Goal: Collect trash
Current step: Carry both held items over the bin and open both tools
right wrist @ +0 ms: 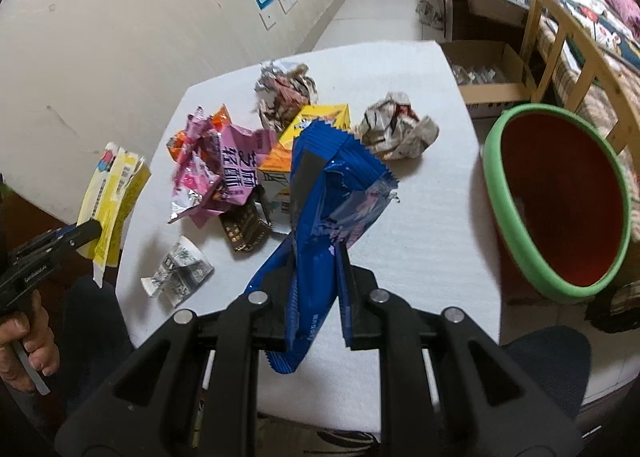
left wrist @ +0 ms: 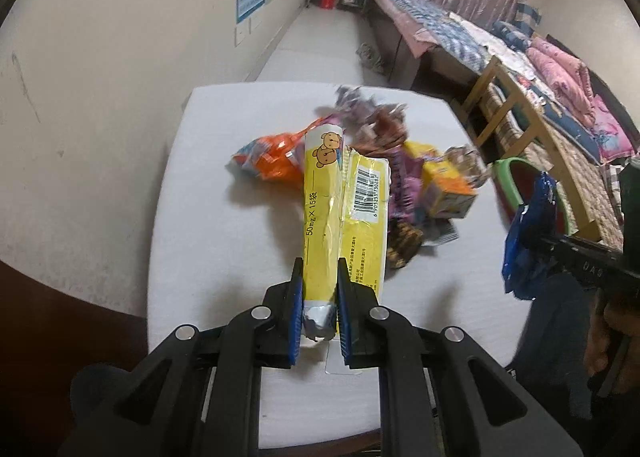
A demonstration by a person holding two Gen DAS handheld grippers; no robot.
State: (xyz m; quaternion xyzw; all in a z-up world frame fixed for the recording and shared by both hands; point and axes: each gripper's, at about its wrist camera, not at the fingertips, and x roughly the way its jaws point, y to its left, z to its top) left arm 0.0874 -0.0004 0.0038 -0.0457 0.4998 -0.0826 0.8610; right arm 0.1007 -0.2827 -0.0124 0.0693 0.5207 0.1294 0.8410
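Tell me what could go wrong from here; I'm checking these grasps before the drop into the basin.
1. The left tongs pinch only the yellow packet near its end; it could swing or slip.
2. The blue wrapper in the right tongs hangs loose and might miss the green-rimmed basin beside the table.

Both grippers (left wrist: 319, 299) (right wrist: 316, 285) are black with blue-lined jaws, silver rivets and white lettering.

A yellow packet (left wrist: 320, 213) is being clamped by the left gripper (left wrist: 319, 281), apparently lifted above the white table (left wrist: 200, 241).
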